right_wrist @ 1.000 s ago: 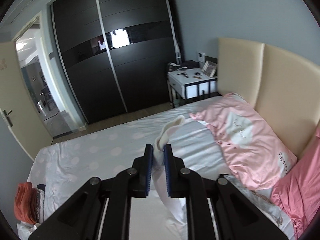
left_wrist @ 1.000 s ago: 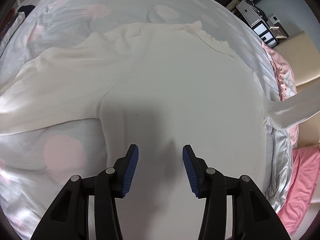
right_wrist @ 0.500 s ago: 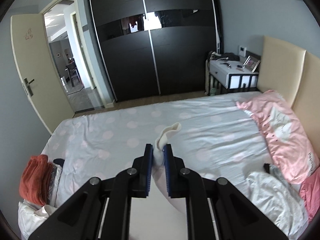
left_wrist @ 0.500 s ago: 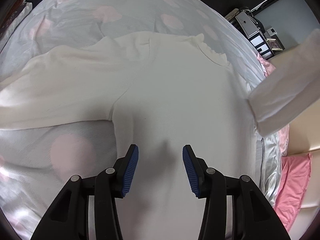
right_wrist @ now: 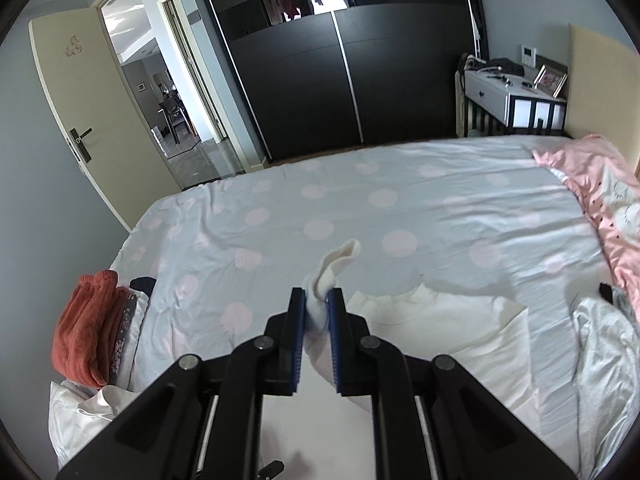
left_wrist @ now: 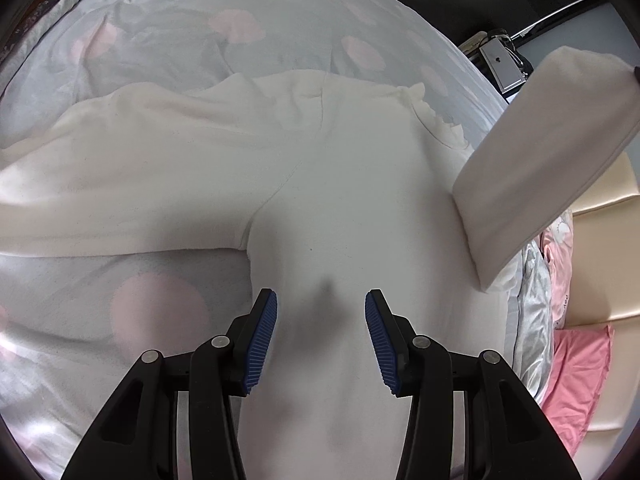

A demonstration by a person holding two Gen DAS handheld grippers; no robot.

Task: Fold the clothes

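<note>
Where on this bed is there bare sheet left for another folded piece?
Bare dotted sheet stretches beyond the cream top's collar, toward the wardrobe. Crowded: the orange pile at the left edge, the grey garment and pink pillow at the right.

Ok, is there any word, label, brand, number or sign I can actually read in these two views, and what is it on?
No legible text in either view.
Pale pink pillowcase with a printed drawing: a short dark print line near its edge, too small to read.
Silver flat device on the nightstand: a dark logo mark, blurred.
Cream bedroom door: a faint ornament, no letters discernible.
White wall panel beside the headboard: display too small to read.
</note>
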